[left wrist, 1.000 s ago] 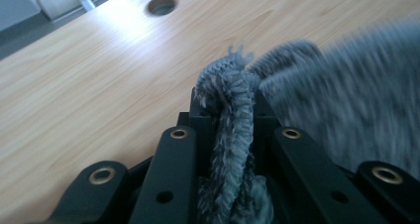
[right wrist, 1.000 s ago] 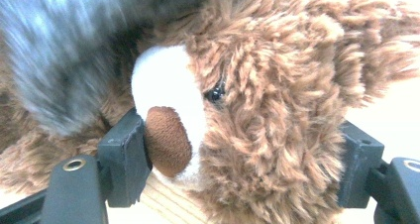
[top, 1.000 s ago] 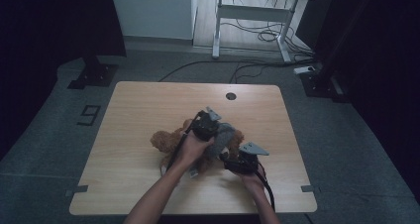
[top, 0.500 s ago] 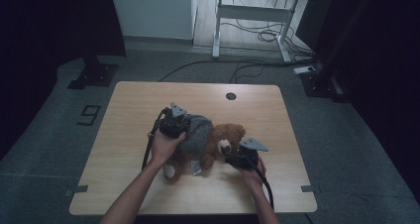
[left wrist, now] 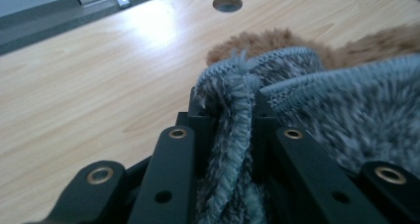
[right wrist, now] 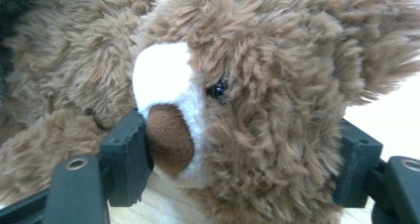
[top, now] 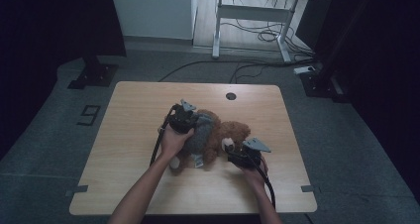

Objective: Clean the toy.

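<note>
Pinching the sweater (left wrist: 233, 135) hem, the left tool (left wrist: 230, 115) should peel slowly while the right tool (right wrist: 237, 164), wide around the bear (right wrist: 257, 85)'s head, steadies it.

Light wooden table (top: 133, 130), round cable hole (top: 231, 96) near far edge. Grey floor (top: 59, 135), painted "9" (top: 89, 114). White desk frame (top: 252, 11) beyond, cables (top: 257, 35) beneath. Dark curtains either side; dim light.

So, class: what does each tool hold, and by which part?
The left tool pinches the grey knitted garment by its edge; the right tool clamps the teddy bear by its head.
</note>
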